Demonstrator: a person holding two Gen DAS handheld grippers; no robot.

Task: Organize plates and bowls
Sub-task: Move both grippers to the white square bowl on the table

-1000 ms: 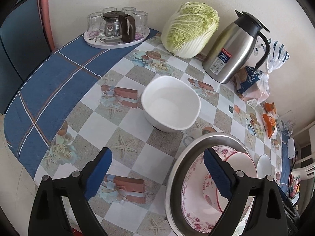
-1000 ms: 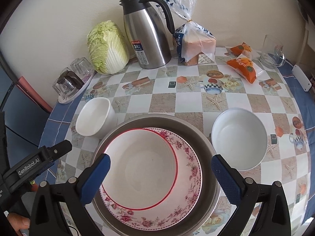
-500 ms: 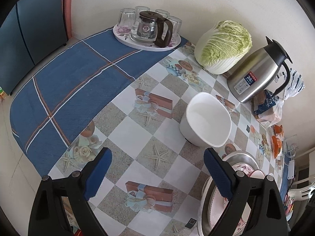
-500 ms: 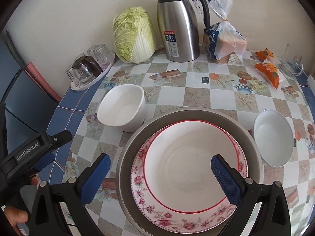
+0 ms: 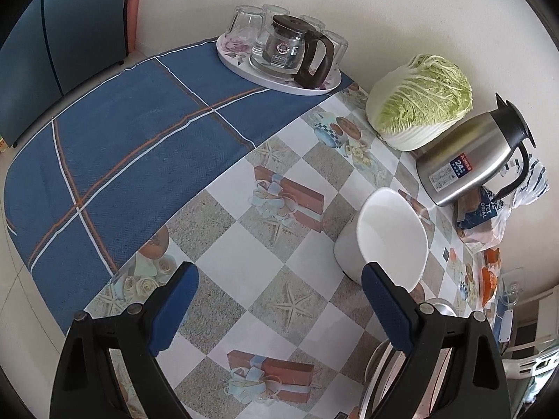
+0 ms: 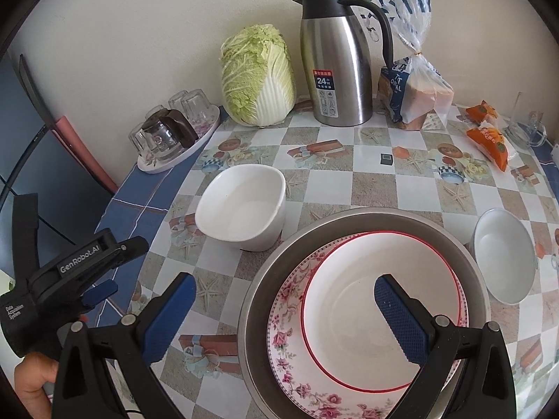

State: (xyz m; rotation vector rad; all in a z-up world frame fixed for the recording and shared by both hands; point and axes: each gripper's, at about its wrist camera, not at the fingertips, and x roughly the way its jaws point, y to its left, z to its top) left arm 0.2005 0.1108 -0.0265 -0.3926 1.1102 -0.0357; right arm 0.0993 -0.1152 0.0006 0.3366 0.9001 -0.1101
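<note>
Left wrist view, metal basin mostly hidden behind wide-open empty jaws, right jaws likewise.

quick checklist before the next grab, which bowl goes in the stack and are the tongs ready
1. Left tongs open, empty: ok.
2. Right tongs open, empty: ok.
3. Squarish white bowl upright, looks empty: ok.
4. Steel basin already holds floral plate and red-rimmed plate: ok.
5. Small round bowl free on the table, nothing around it: ok.
6. Which bowl is meant next: cannot tell.
</note>
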